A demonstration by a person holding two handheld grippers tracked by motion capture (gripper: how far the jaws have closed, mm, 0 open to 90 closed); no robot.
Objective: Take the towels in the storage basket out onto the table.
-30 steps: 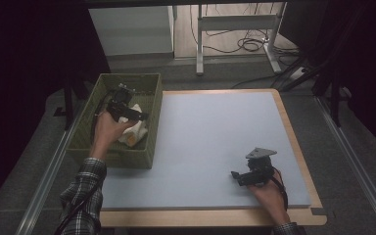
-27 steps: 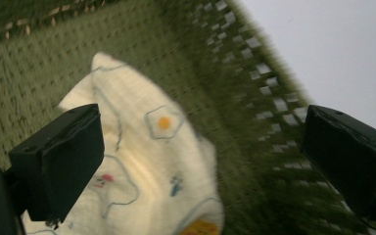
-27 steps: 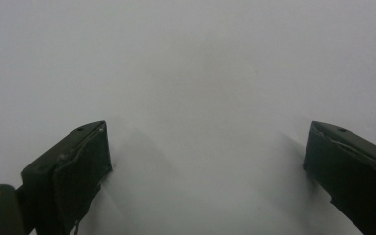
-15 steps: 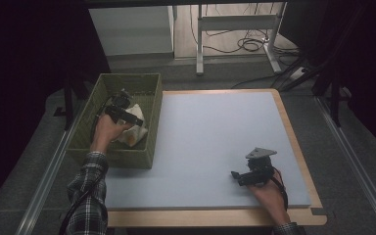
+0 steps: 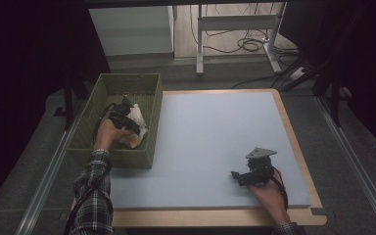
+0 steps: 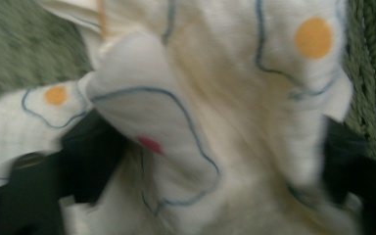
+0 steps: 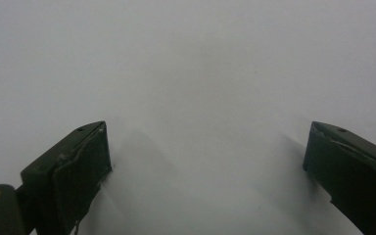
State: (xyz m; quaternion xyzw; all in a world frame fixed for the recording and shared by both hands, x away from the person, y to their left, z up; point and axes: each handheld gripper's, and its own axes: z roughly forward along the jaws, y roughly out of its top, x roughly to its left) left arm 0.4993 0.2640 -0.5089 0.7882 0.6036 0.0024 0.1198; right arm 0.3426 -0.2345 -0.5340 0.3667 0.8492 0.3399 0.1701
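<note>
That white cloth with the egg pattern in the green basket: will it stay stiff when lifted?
Probably not. The cloth bunches in soft folds between the left tongs, so it should droop. It looks thin, likely light, unlikely to slip.

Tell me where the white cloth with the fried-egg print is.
High view, left side: the white fried-egg-print cloth lies bunched inside the green woven basket, under the left gripper.

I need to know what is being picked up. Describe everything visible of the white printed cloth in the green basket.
The white cloth with blue outlines and orange dots looks like soft woven fabric, printed with fried-egg shapes, with one small red mark. It lies crumpled in folds inside the green woven basket, left of the pale blue table mat. The left gripper is down in the basket; its jaws, which have just been closing, flank a bunched fold. Whether they already pinch it is unclear.
</note>
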